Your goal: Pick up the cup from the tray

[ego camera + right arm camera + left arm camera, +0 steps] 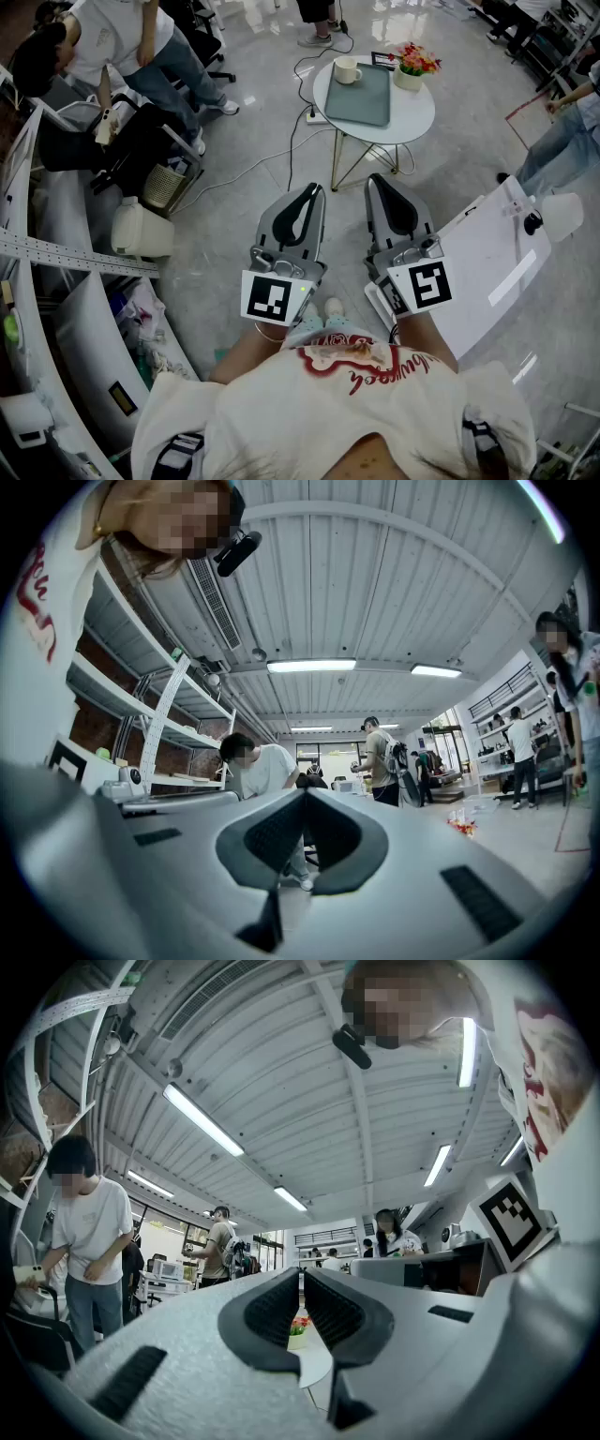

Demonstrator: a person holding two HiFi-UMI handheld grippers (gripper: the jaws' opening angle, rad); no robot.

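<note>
A white cup (347, 70) stands at the far left corner of a grey-green tray (359, 98) on a small round white table (417, 122). Both grippers hang well short of the table, close to my body, and point towards it. My left gripper (314, 190) has its fingertips together with nothing held; in the left gripper view (301, 1277) only a thin slit shows between the pads. My right gripper (377, 180) is shut and empty, its jaws meeting in the right gripper view (305, 794). Neither gripper view shows the cup.
A pot of flowers (410, 70) sits on the table's right side and shows through the slit (297, 1333). Cables and a power strip (314, 117) lie on the floor by the table legs. A white panel (497, 262) is to my right, white shelving (56, 253) and people (141, 37) to my left.
</note>
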